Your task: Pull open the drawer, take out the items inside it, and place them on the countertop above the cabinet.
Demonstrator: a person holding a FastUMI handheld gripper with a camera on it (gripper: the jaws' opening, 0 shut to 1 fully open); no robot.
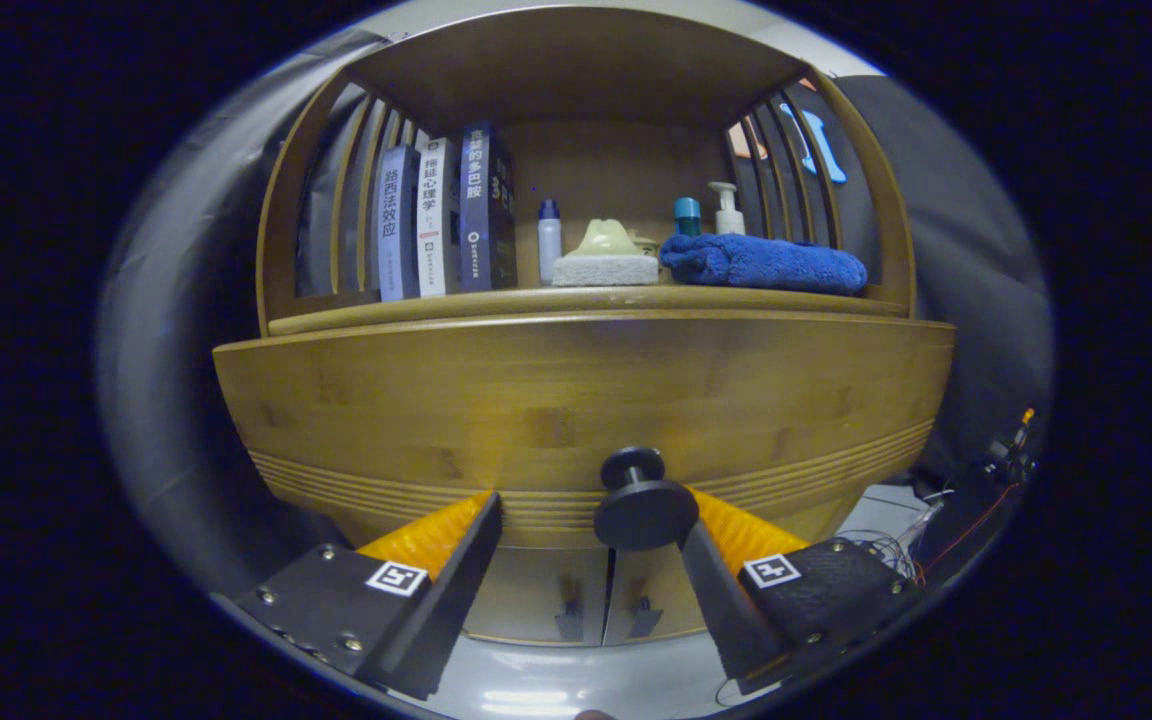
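A wooden cabinet stands right in front of me, and its wide drawer front [496, 400] spans the space ahead of my fingers. The drawer's round black knob [644, 505] sits between my fingers, close against the right one and well apart from the left one. My gripper [591, 510] is open, and neither finger presses on the knob. The drawer's inside is hidden. Above the drawer runs the countertop [496, 305], under a shelf roof with slatted sides.
On the countertop stand three books [441, 215], a small white bottle [549, 240], a sponge with a pale object on it [604, 262], a folded blue towel [761, 263] and two bottles behind it. Two lower cabinet doors [601, 600] lie below the drawer. Cables [986, 480] lie at the right.
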